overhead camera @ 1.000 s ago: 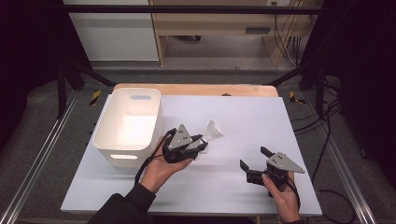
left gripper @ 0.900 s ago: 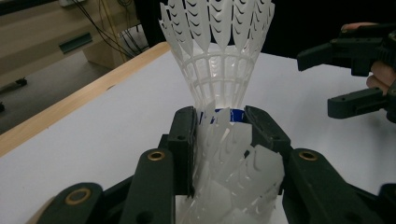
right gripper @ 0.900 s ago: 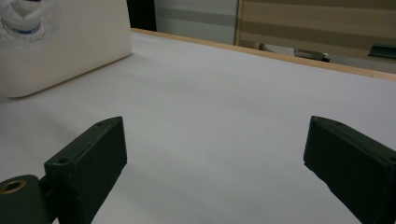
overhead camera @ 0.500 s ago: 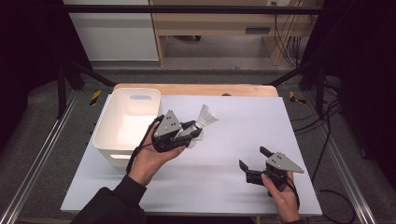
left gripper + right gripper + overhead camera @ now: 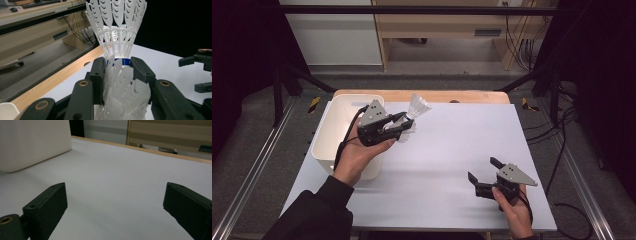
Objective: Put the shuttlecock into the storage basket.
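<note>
- Shuttlecock [image 5: 117, 30] in my left gripper [image 5: 399, 128]: long axis runs out along the jaws, feather skirt pointing away from me toward the far table edge, tilted up.
- A second shuttlecock [image 5: 122, 92] is nested behind it, between the jaws.
- Left hand [image 5: 357, 155] raised off the table, just beside the white bin [image 5: 332, 132], over its right rim.
- Left jaws closed on the blue band at the front shuttlecock's base, one pad each side.
- Right gripper [image 5: 484, 172] low on the white table [image 5: 452, 150], near right corner, hand [image 5: 512, 212] behind it.
- Right jaws spread wide, holding nothing; bin [image 5: 32, 142] ahead on the left.
</note>
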Action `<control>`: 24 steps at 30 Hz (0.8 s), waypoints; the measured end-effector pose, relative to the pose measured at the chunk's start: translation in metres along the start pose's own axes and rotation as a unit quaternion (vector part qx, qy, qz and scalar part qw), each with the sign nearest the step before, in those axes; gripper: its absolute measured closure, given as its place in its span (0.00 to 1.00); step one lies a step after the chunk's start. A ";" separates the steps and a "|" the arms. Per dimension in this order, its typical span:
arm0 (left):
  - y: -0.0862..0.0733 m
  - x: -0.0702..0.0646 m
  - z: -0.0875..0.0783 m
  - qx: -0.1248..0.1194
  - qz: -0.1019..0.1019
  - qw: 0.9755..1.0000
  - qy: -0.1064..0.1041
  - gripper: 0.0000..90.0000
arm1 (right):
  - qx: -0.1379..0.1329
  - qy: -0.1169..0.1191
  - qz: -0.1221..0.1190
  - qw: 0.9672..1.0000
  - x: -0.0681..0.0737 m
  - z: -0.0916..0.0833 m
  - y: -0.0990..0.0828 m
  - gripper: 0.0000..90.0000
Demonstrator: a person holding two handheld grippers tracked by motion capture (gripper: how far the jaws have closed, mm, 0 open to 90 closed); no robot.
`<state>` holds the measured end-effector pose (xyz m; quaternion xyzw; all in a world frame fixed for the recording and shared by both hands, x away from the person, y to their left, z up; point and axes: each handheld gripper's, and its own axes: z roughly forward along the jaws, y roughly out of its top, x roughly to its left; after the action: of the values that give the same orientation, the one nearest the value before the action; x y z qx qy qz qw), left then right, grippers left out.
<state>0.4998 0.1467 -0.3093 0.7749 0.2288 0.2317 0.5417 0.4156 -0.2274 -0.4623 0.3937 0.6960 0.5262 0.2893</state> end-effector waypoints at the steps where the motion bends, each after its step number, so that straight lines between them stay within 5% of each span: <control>1: 0.001 0.003 -0.001 0.000 0.001 1.000 0.003 0.72 | 0.000 0.000 0.000 1.000 0.000 0.000 0.000 0.06; 10: -0.002 0.030 -0.009 -0.023 -0.018 0.999 0.028 0.72 | -0.008 -0.001 -0.002 1.000 -0.001 -0.002 0.000 0.05; 24: -0.003 0.043 -0.016 -0.033 -0.028 0.998 0.040 0.72 | -0.021 -0.018 -0.008 1.000 -0.002 -0.003 0.000 0.04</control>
<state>0.5237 0.1858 -0.3028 0.7403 0.2638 0.2546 0.5635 0.4143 -0.2303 -0.4615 0.3917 0.6826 0.5308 0.3144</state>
